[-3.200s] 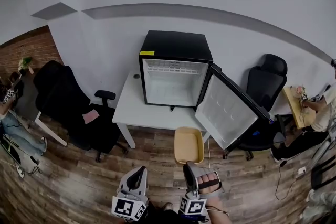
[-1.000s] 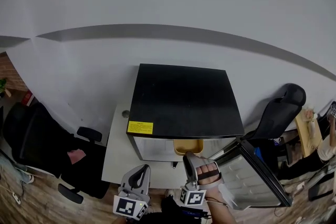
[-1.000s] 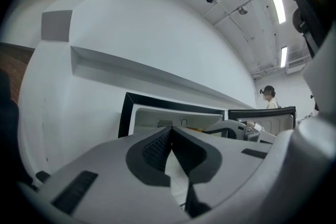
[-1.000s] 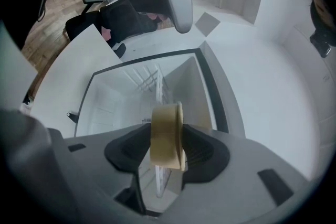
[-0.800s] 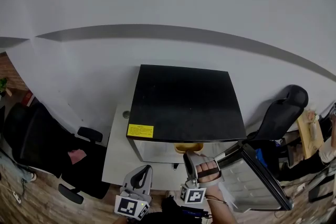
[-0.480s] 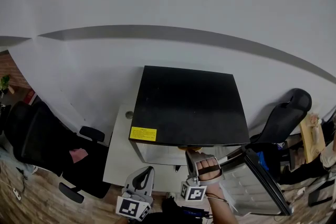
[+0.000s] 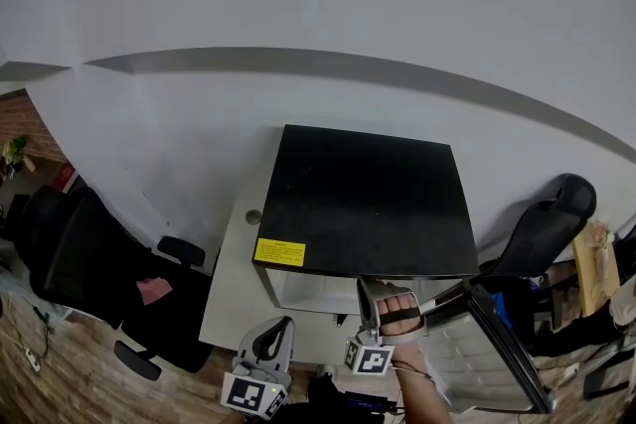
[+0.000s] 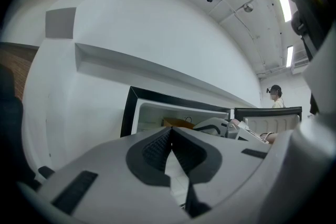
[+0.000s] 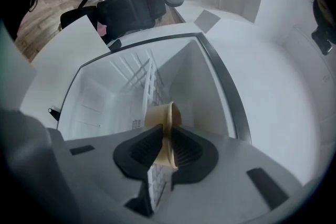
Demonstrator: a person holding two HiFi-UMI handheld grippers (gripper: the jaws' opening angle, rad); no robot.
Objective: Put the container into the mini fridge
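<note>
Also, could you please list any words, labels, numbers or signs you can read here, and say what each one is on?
Yellow sticker on the mini fridge front top edge: dark print, too small to read.
Square markers on the cubes of the left gripper and right gripper: black-and-white patterns, not words.
Tan container in the right gripper: no print visible.
Nothing can be quoted.

Two pale grey moulded claws, left claw (image 7: 277, 325) and right claw (image 7: 371, 288). At the rear of each, a cube (image 7: 248, 393) of black-and-white square markers. Ahead of the cube, smooth rounded shells. Inside these, dark ribbed pads (image 8: 155, 148), with dark oblong slots out to either side.
</note>
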